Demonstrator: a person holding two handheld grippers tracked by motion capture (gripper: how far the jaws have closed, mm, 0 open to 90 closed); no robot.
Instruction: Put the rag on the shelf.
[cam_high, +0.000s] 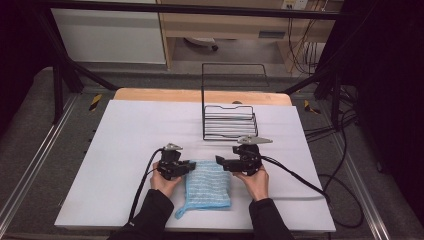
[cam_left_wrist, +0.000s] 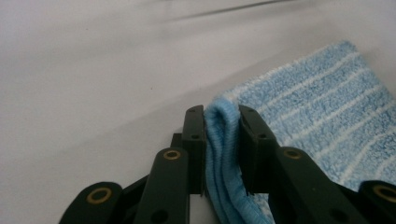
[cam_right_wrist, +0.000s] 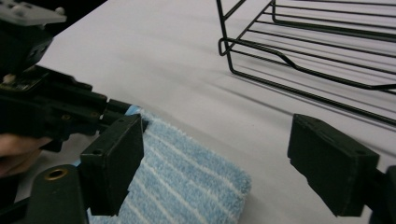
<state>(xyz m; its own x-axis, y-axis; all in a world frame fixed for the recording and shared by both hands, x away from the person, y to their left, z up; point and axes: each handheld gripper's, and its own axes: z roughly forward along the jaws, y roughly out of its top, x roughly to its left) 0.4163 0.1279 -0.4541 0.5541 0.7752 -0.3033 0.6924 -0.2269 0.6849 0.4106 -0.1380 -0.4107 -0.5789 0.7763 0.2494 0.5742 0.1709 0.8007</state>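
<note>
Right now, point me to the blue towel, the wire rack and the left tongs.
blue towel (cam_high: 209, 183): high view, middle of the folded cloth.
wire rack (cam_high: 230, 122): high view, its wire floor.
left tongs (cam_left_wrist: 222, 122): left gripper view, between tips pinching the towel corner.

I read this as a lab recording bay: a black metal frame (cam_high: 60, 70) surrounds the white-covered wooden table (cam_high: 125, 150), bundled black cables (cam_high: 345, 130) trail over grey carpet (cam_high: 30, 125), and pale cabinets (cam_high: 110, 35) line the back.

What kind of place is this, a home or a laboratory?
Most likely a laboratory bench for recording handling tasks: a white table inside a black metal frame, loose cables on grey carpet, and a person holding the left gripper and right gripper.
</note>
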